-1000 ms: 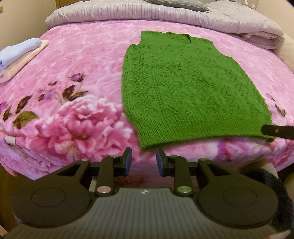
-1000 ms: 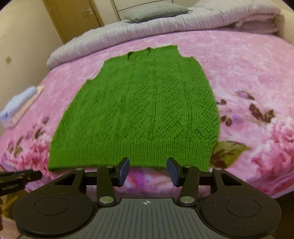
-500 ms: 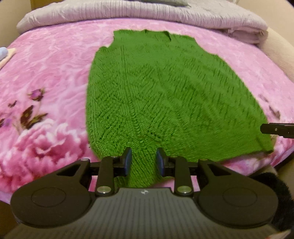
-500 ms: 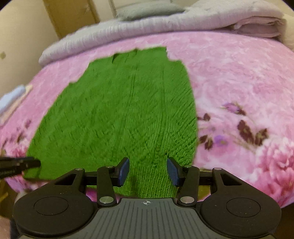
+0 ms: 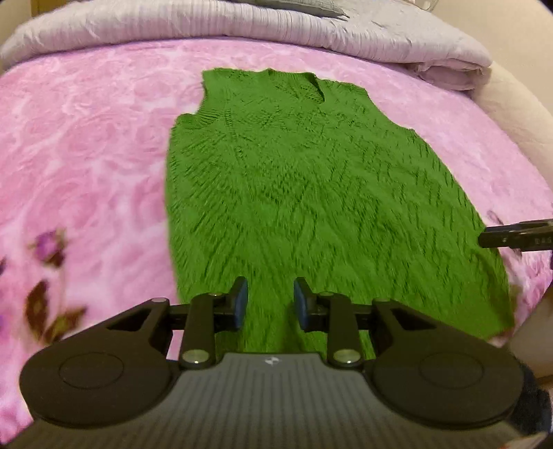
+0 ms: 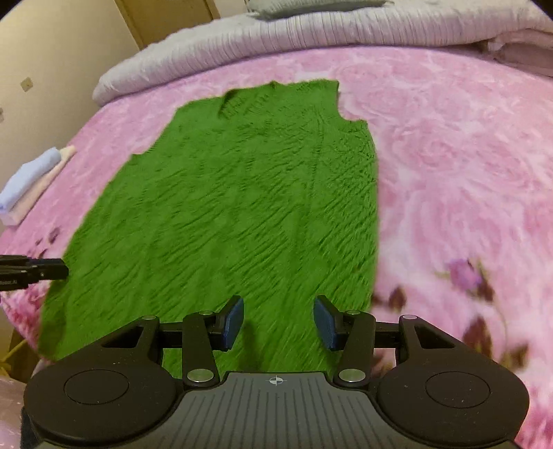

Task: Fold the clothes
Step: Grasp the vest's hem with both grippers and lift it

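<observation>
A green knitted sleeveless vest (image 5: 311, 193) lies flat on the pink floral bed cover (image 5: 86, 155), neck toward the far side. It also shows in the right wrist view (image 6: 242, 214). My left gripper (image 5: 270, 302) is open and empty, over the vest's near hem toward its left side. My right gripper (image 6: 279, 321) is open and empty, over the near hem toward its right side. The right gripper's tip shows at the right edge of the left wrist view (image 5: 515, 235); the left gripper's tip shows at the left edge of the right wrist view (image 6: 34, 271).
A folded grey quilt (image 5: 242, 20) and a pillow lie along the far side of the bed (image 6: 466, 155). A small stack of folded clothes (image 6: 31, 183) sits at the bed's left edge. A wall and a wooden door are behind on the left.
Both grippers have moved forward from the bed's near edge to over the vest's hem. Their jaws have stayed open. The vest has not moved.
</observation>
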`<action>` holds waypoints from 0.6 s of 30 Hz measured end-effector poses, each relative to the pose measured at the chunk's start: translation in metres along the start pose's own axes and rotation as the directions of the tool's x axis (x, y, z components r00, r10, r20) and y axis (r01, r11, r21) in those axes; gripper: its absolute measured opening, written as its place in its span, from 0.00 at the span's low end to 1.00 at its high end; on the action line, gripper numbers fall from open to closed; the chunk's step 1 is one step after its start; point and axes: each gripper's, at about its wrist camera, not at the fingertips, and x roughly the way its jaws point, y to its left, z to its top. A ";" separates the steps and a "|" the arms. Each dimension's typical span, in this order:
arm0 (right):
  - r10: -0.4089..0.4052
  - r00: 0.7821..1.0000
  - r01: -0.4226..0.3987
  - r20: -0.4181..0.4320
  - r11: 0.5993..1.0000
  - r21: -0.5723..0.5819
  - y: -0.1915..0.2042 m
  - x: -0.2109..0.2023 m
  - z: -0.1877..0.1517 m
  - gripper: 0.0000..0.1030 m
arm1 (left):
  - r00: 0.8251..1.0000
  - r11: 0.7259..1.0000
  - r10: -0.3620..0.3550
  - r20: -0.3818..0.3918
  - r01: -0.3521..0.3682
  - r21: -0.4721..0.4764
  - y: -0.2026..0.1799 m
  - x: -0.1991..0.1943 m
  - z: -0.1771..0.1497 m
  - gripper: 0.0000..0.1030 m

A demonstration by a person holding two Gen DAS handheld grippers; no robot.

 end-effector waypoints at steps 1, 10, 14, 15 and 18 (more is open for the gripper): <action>0.006 1.000 -0.006 -0.005 1.000 -0.003 -0.005 0.007 0.007 0.47 | 1.000 1.000 -0.007 -0.006 0.007 -0.006 0.004 0.008 0.006 0.24; 0.121 0.990 -0.119 0.070 0.992 -0.043 -0.050 0.060 0.095 0.47 | 0.998 0.998 -0.045 0.043 0.043 0.050 0.034 0.069 0.088 0.24; 0.143 0.985 -0.139 0.095 0.989 -0.047 -0.074 0.097 0.137 0.47 | 0.995 0.995 -0.047 0.083 0.039 0.087 0.052 0.103 0.134 0.24; 0.147 0.984 -0.144 0.096 0.989 -0.037 -0.082 0.108 0.148 0.47 | 0.995 0.996 -0.045 0.087 0.038 0.082 0.059 0.112 0.146 0.24; 0.165 0.981 -0.164 0.100 0.986 -0.022 -0.103 0.136 0.174 0.47 | 0.995 0.997 -0.044 0.094 0.038 0.064 0.082 0.141 0.180 0.24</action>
